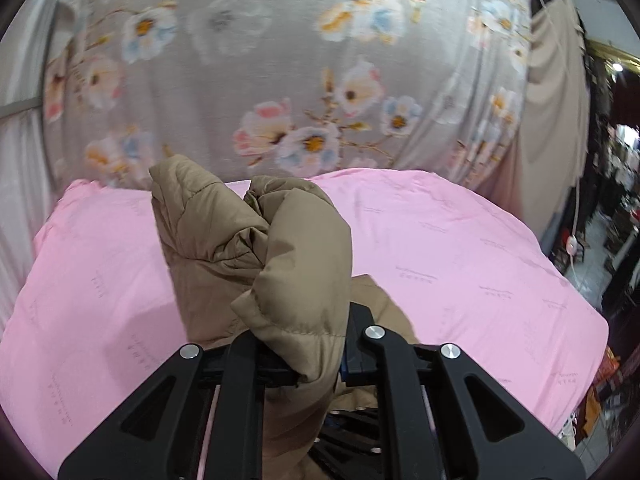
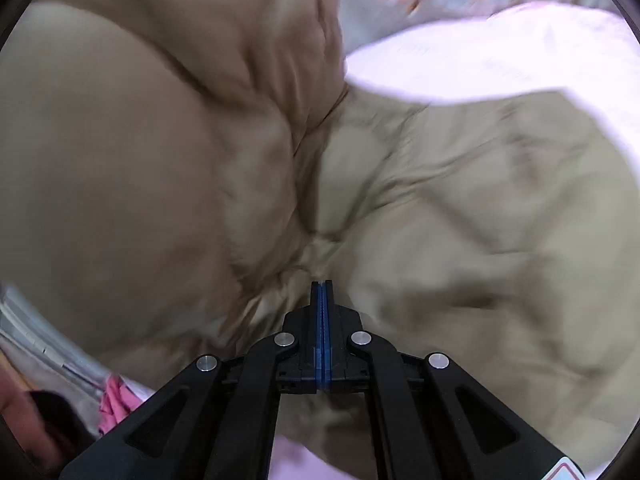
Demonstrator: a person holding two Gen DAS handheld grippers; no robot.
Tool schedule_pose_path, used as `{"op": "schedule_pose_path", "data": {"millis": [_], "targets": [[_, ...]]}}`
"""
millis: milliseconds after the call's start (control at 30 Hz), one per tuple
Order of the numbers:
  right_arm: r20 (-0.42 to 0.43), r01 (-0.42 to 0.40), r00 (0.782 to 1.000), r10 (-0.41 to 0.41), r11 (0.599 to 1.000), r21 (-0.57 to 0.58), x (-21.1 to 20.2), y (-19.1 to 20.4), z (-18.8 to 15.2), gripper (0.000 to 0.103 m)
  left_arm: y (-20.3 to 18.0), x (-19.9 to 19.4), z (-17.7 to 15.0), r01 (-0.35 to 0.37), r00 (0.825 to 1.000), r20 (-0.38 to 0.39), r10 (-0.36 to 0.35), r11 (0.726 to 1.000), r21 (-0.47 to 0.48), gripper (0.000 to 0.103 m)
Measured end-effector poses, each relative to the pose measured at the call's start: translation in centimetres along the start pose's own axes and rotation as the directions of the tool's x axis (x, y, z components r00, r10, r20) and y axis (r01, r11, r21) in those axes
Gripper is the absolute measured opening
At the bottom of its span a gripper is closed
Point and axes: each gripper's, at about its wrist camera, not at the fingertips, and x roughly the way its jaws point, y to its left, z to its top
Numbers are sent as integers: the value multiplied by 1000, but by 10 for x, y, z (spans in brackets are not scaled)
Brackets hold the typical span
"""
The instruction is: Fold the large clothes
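Puffy tan quilted jacket (image 1: 280, 248) bunched above a pink bed cover (image 1: 460, 248), left claw (image 1: 320, 356) clamping a padded fold, right claw (image 2: 322, 292) pinched tight on its creased fabric

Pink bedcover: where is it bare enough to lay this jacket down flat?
The pink bedcover is bare to the right of the tan jacket, up to the floral curtain, and also to its left. The middle is crowded: the left gripper holds bunched jacket there. The right gripper pinches more.

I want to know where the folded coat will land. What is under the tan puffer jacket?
Under the tan puffer jacket lies a pink sheet, showing on both sides. The part beneath the jacket is covered.
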Motion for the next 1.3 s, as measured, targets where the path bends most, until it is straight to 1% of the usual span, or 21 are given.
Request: {"op": "schedule_pose_path", "data": {"millis": [67, 100, 167, 233, 300, 400, 467, 600, 667, 967, 1100, 1133, 1200, 1233, 1267, 1300], "targets": [[30, 52, 998, -53, 998, 44, -26, -24, -3, 0, -24, 15, 0, 36, 999, -20, -36, 999, 25, 12], [46, 91, 995, -94, 994, 69, -39, -38, -5, 0, -34, 22, -2, 52, 998, -33, -51, 998, 34, 12], [70, 169, 982, -178, 979, 112, -62, -64, -13, 0, -58, 39, -7, 80, 995, -64, -76, 995, 63, 12], [80, 203, 973, -217, 966, 159, -77, -85, -20, 0, -80, 56, -16, 99, 990, -105, -89, 991, 90, 12], [80, 235, 963, -256, 949, 210, -90, -104, -26, 0, -101, 77, -31, 118, 982, -163, -99, 986, 116, 12], [82, 256, 955, -286, 931, 262, -99, -121, -29, 1, -121, 106, -57, 131, 965, -245, -96, 983, 132, 12], [90, 263, 951, -297, 924, 276, -104, -128, -37, 1, -128, 121, -73, 119, 958, -278, -76, 983, 141, 12], [108, 274, 943, -315, 918, 287, -114, -134, -39, 1, -136, 135, -94, 99, 950, -309, -49, 984, 150, 12], [113, 277, 941, -320, 916, 290, -113, -145, -35, 1, -139, 137, -103, 94, 948, -316, -39, 983, 160, 12], [133, 333, 915, -381, 898, 286, -129, -151, -40, 2, -141, 126, -141, 105, 937, -347, -25, 971, 213, 12], [141, 350, 905, -402, 890, 292, -136, -151, -39, 5, -144, 125, -151, 84, 940, -341, 4, 967, 242, 12], [144, 362, 899, -414, 887, 287, -139, -149, -38, 7, -143, 122, -150, 85, 941, -340, 2, 967, 239, 14], [153, 383, 889, -432, 884, 269, -146, -142, -37, 7, -140, 112, -142, 108, 940, -341, -28, 970, 216, 17], [158, 390, 885, -438, 883, 262, -149, -139, -37, 8, -135, 103, -137, 128, 940, -337, -55, 972, 197, 25], [166, 391, 883, -439, 884, 257, -152, -135, -36, 9, -130, 92, -132, 146, 941, -327, -82, 973, 177, 36], [176, 389, 882, -438, 886, 253, -157, -131, -35, 9, -124, 81, -129, 161, 943, -316, -105, 974, 159, 42]]}}
